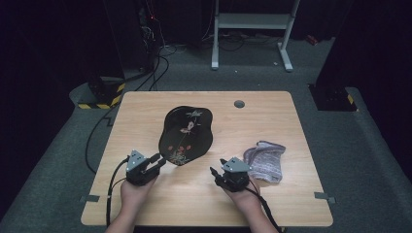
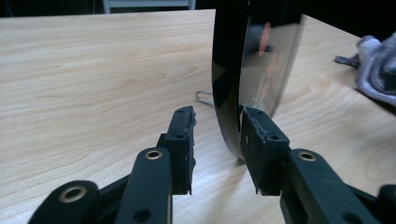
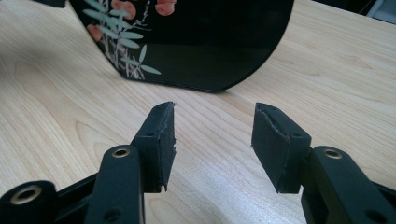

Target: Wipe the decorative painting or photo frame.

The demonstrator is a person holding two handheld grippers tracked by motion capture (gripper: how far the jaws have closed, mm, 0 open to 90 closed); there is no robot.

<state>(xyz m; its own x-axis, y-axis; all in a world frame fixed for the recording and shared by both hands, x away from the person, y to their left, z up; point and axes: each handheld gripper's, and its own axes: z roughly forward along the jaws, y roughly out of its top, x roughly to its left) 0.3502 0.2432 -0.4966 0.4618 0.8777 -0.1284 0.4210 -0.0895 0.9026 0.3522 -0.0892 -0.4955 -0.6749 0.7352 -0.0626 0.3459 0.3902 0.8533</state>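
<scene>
Left tongs (image 2: 215, 140): jaws astride the black tray's (image 1: 186, 136) near rim, one pad touching, the other apart; not yet clamped.
Tray: mid-bench, tilted on edge, at 1 o'clock from these tongs.
Risk: a one-sided nudge may slide or topple the glossy tray.
Right tongs (image 3: 214, 140): apart, empty; tray at 11 o'clock, cloth (image 1: 265, 161) at 2 o'clock.

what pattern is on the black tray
Pink flowers with pale green leafy stems on glossy black tray, clearest in the high view.
</scene>
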